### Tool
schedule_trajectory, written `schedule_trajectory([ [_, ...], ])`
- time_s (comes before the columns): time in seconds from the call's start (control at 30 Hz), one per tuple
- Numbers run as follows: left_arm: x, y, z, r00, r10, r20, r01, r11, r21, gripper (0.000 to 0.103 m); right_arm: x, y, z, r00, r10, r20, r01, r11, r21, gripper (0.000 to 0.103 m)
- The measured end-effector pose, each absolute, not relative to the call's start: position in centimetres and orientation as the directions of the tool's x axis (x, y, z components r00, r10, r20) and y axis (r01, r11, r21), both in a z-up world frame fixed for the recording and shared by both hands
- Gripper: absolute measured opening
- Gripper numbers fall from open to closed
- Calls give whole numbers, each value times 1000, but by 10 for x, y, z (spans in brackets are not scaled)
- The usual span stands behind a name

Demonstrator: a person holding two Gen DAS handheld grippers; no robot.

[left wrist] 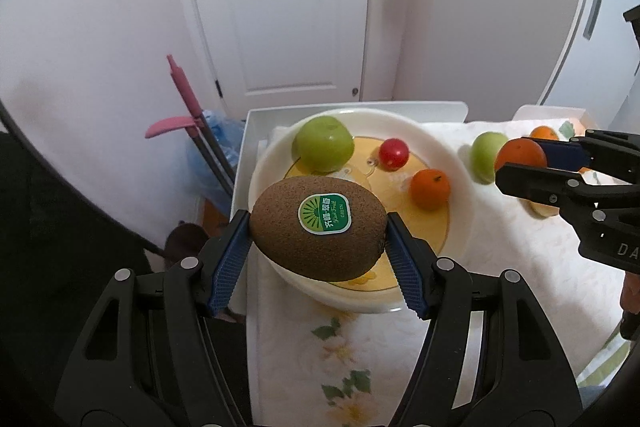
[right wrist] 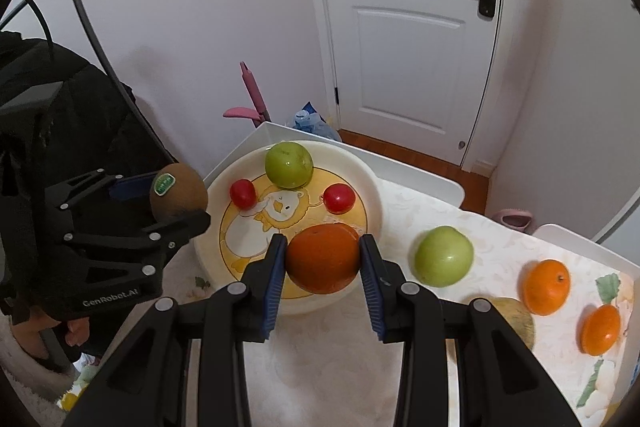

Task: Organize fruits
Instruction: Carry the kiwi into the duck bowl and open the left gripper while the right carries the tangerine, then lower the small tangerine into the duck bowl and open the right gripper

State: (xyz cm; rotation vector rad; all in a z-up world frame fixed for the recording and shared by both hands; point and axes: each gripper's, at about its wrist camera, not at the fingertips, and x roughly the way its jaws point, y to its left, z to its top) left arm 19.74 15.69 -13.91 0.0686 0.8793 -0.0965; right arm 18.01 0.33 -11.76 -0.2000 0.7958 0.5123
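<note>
You had both grippers loaded over the bowl [right wrist: 372, 179], so the job stood roughly at its middle. Your left gripper [left wrist: 318, 233] was clamped on a kiwi [left wrist: 318, 227], pads pressing both ends, held above the near left rim. Your right gripper [right wrist: 323, 259] was closed on an orange [right wrist: 323, 258], hanging over the near side of the bowl.

Already in the bowl lay a green apple [right wrist: 289, 164], two small red fruits [right wrist: 243, 193] [right wrist: 339, 198] and, in the left view, a small orange [left wrist: 430, 188]; the right view hid that one behind your held fruit.

Left out on the flowered cloth [right wrist: 328, 367] were another green apple [right wrist: 443, 255], two oranges [right wrist: 547, 281] [right wrist: 601, 329] and a yellowish fruit [right wrist: 518, 319] partly hidden by your right gripper. By my reckoning, two releases and four more pickups remained.
</note>
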Motion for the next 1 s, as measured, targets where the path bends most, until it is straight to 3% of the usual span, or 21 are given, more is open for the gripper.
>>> schedule_trajectory([
  [0.6, 219, 144, -183, 576, -87, -813, 212, 976, 46, 73, 204, 5, -146, 566, 321, -759, -462, 886, 30, 33],
  [0.63, 217, 144, -182, 581, -92, -809, 209, 977, 40, 80, 203, 4, -146, 567, 320, -759, -462, 886, 29, 33],
  [0.67, 216, 143, -181, 586, -91, -805, 207, 977, 41, 95, 203, 3, -146, 567, 319, -759, -461, 887, 29, 33],
  [0.73, 210, 145, -174, 611, -85, -787, 200, 979, 50, 103, 203, 1, -144, 569, 318, -758, -459, 888, 28, 33],
  [1.0, 194, 155, -157, 623, -83, -778, 161, 987, 24, 103, 199, 0, -138, 572, 328, -752, -474, 880, 24, 33],
])
